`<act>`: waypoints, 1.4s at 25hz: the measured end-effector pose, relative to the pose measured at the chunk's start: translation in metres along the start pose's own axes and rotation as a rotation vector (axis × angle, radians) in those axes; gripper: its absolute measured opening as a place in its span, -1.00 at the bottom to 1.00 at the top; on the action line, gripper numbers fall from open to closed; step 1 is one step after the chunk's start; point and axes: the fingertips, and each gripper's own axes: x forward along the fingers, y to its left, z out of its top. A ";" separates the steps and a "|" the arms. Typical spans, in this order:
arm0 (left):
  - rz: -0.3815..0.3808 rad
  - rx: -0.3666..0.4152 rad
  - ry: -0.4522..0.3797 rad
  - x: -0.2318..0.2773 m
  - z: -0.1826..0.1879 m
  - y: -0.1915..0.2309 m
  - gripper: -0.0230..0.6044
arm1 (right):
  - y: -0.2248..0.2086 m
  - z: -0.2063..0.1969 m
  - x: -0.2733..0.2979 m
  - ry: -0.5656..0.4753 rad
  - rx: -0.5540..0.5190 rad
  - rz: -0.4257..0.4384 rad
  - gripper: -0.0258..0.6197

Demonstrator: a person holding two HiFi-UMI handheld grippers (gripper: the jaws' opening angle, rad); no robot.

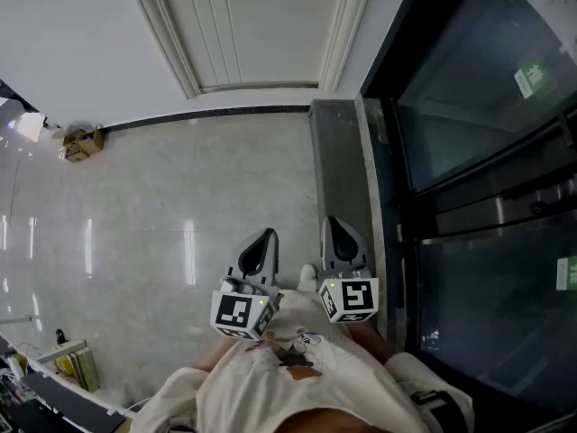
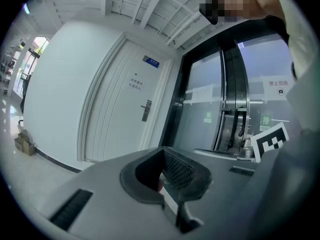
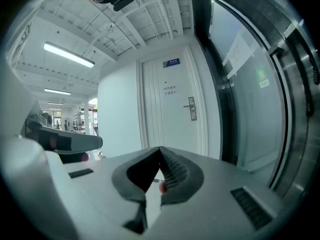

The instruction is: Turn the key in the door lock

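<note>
A white door [image 1: 261, 25] stands shut at the far end of the hallway, well ahead of both grippers. Its metal handle and lock plate [image 2: 146, 110] show small in the left gripper view, and the lock plate [image 3: 191, 108] shows again in the right gripper view. No key can be made out at this distance. My left gripper [image 1: 266, 237] and right gripper [image 1: 334, 225] are held side by side close to the person's body, pointing toward the door. The left gripper [image 2: 162, 151] has its jaws together with nothing between them. The right gripper [image 3: 160, 150] also has its jaws together.
Glass doors [image 1: 487, 179] with dark frames and a steel pull handle [image 2: 240, 126] run along the right. A dark stone strip [image 1: 338, 170] edges them. A cardboard box [image 1: 81, 142] sits by the left wall. Shelving [image 1: 54, 368] is at the lower left.
</note>
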 end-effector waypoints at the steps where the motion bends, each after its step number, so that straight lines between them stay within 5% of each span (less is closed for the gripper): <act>1: -0.010 -0.020 0.006 0.000 -0.001 0.002 -0.91 | 0.002 0.001 0.001 -0.003 -0.003 -0.002 -0.90; 4: -0.025 -0.066 0.017 -0.002 -0.003 0.011 -0.91 | 0.006 0.003 0.005 -0.011 -0.014 -0.009 -0.90; 13: -0.030 -0.042 -0.019 -0.008 0.008 0.054 -0.91 | 0.029 0.004 0.034 -0.038 -0.013 -0.037 -0.90; 19: -0.068 -0.070 0.019 0.039 0.009 0.071 -0.91 | 0.005 0.000 0.070 0.000 -0.008 -0.043 -0.90; 28: -0.077 -0.022 0.069 0.238 0.021 0.142 -0.91 | -0.093 0.011 0.248 -0.055 -0.218 -0.036 -0.90; 32: -0.106 0.007 0.086 0.374 0.059 0.160 -0.91 | -0.153 0.052 0.357 -0.107 -0.230 0.079 -0.90; 35: -0.098 0.000 0.056 0.458 0.088 0.170 -0.91 | -0.215 0.082 0.434 -0.025 -0.316 0.062 -0.89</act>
